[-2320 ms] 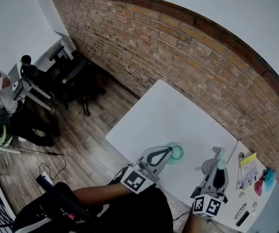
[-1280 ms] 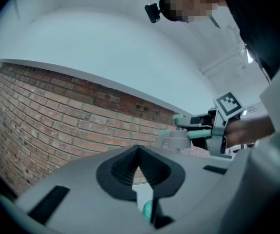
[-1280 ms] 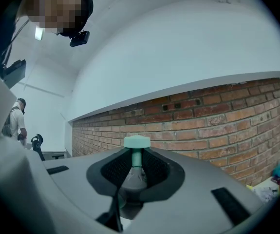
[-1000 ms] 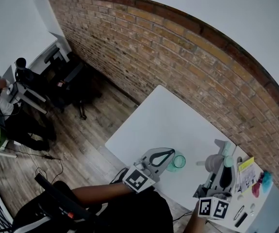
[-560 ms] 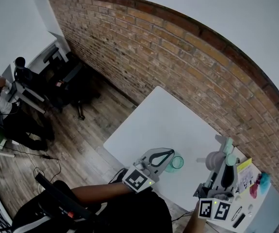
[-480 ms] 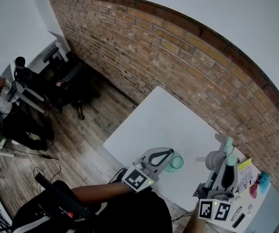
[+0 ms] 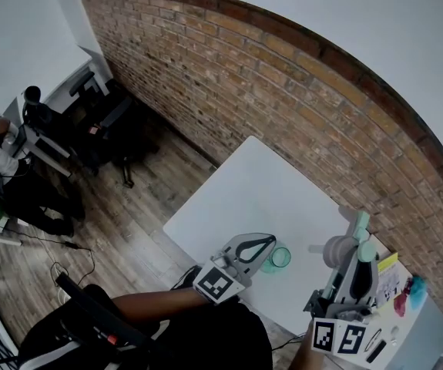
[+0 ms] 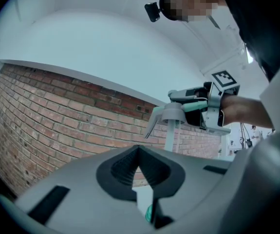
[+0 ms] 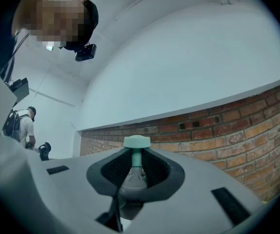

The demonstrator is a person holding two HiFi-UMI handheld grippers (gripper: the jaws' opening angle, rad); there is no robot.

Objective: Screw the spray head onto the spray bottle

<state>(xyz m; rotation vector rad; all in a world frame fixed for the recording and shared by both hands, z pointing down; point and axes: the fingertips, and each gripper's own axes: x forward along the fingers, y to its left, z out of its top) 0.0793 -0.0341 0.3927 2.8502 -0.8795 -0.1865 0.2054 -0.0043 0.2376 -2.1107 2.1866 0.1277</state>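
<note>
Alignment step: right gripper (image 9: 136, 167) grasps the spray head (image 9: 136, 143); left gripper (image 7: 266, 245) pinches the bottle (image 7: 280, 257). Next we should centre the tube (image 8: 170, 136) over the bottle.

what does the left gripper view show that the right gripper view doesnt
Only the left gripper view: the right gripper, side-on, holding the grey and mint plastic spray head with its thin dip tube hanging down; also a sliver of the translucent teal spray bottle low between the left gripper's closed jaws.
Only the right gripper view: the spray head's mint knob end-on between that gripper's jaws, and a distant person with a backpack.
Both: the red brick wall, the white wall above it and the black head camera overhead.
</note>
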